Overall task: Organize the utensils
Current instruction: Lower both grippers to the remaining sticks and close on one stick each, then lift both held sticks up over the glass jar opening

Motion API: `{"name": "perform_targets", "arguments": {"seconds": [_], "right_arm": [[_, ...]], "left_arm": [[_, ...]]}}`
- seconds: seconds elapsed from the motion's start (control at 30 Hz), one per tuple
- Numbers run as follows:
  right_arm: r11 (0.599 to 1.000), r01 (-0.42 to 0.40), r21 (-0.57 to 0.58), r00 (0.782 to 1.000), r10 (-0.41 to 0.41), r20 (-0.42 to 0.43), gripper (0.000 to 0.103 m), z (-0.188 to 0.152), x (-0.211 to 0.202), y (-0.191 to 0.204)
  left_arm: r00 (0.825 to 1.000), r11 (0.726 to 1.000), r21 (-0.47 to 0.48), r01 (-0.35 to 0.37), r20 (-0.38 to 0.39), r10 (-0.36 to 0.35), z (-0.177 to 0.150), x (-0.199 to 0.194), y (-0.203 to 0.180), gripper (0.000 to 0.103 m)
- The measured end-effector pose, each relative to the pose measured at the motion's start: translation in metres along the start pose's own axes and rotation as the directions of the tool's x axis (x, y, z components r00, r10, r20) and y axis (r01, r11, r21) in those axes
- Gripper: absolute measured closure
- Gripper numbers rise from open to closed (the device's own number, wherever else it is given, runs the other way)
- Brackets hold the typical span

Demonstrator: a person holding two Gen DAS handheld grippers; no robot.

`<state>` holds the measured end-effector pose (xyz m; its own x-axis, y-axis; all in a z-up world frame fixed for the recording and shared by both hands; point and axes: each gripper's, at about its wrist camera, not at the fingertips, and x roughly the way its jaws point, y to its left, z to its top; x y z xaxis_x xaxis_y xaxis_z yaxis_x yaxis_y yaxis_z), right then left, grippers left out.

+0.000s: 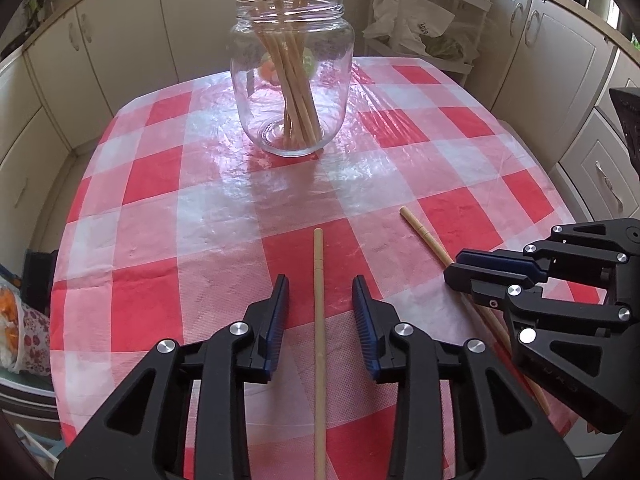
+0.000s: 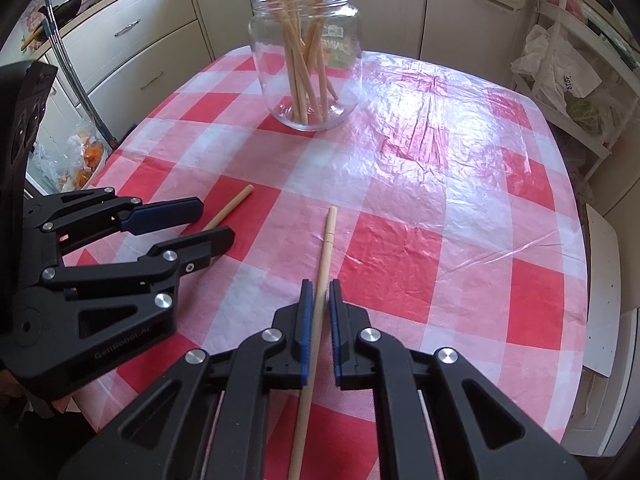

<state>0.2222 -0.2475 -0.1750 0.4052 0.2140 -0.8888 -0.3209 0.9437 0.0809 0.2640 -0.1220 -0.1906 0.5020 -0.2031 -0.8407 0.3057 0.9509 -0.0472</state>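
Observation:
A clear glass jar stands upright at the far side of the red-and-white checked table, with several wooden chopsticks standing in it. Two more chopsticks lie flat near the front. My left gripper is open around one chopstick, with gaps on both sides of it. My right gripper is shut on the other chopstick, which still rests on the cloth. Its far end points toward the jar.
Cream kitchen cabinets surround the table. A white rack with plastic bags stands off the far right corner. A bag of orange items sits below the left edge. The plastic cloth is wrinkled at mid-table.

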Motion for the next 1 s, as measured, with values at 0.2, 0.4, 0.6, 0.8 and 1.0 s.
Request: {"name": "perform_targets", "arguments": {"seconds": [0.2,0.4,0.6,0.8,1.0], "right_arm": [[1.000,0.003,-0.004,1.000,-0.003,0.009,0.096,-0.002,0.000,0.001],[1.000,-0.009,-0.019,1.000,0.008,-0.010,0.093,-0.001,0.000,0.004],[1.000,-0.016,-0.018,1.000,0.016,0.012,0.097,-0.003,-0.003,0.006],[0.961,-0.158,0.225,0.963,0.100,0.251,0.097,-0.005,-0.045,-0.026],[0.919,-0.256,0.302,0.843,0.059,0.535,0.097,0.002,-0.096,-0.038]], "left_arm": [[1.000,1.000,0.021,0.018,0.006,-0.018,-0.002,-0.002,-0.003,0.098],[1.000,0.999,0.025,0.029,-0.006,-0.029,-0.003,-0.003,-0.001,0.098],[0.997,0.998,0.007,0.070,0.036,-0.070,0.004,-0.013,0.006,0.098],[0.922,0.987,-0.022,0.160,0.359,-0.142,0.028,-0.087,0.026,0.099],[0.743,0.973,-0.036,0.229,0.651,-0.151,0.055,-0.145,0.042,0.098]]}}
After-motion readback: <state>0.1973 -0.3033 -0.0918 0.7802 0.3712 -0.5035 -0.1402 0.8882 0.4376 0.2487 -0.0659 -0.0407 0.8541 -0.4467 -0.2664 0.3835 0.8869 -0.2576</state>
